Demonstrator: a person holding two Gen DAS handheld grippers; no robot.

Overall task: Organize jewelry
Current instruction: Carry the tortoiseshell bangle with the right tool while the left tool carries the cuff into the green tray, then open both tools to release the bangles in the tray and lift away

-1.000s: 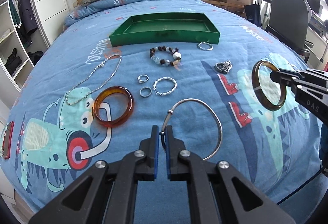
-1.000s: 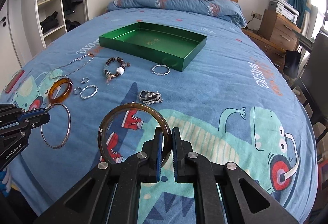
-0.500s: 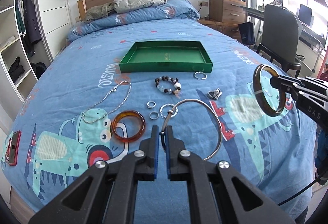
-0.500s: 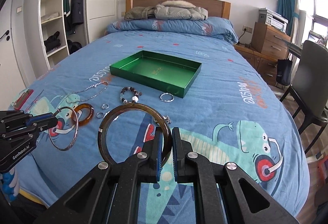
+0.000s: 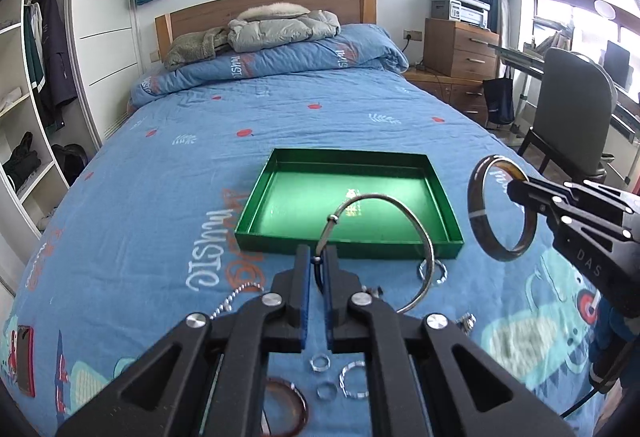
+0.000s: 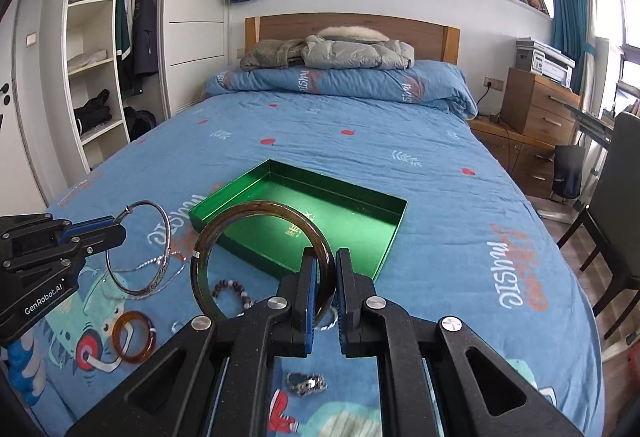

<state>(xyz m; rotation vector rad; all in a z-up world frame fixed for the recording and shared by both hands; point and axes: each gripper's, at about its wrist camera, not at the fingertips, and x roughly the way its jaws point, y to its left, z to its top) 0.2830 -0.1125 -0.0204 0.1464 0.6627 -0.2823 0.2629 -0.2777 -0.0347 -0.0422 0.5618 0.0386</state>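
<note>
Left claw [image 5: 316,261] pinches the thin silver bangle [image 5: 416,237], right claw [image 6: 322,287] clamps the dark brown bangle [image 6: 256,209]; both rings hang above the bed, just short of the green tray [image 5: 450,211]

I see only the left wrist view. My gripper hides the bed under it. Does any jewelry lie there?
Observer: Yes. The right wrist view shows a beaded bracelet lying there.
Operator: I see only an edge of the amber bangle. Is it whole?
Observer: Yes, it is a complete ring, lying flat.
Operator: Is my silver hoop over the green tray?
Observer: It seems not. In the right wrist view the hoop hangs to the left of the tray, above the necklace chain.
</note>
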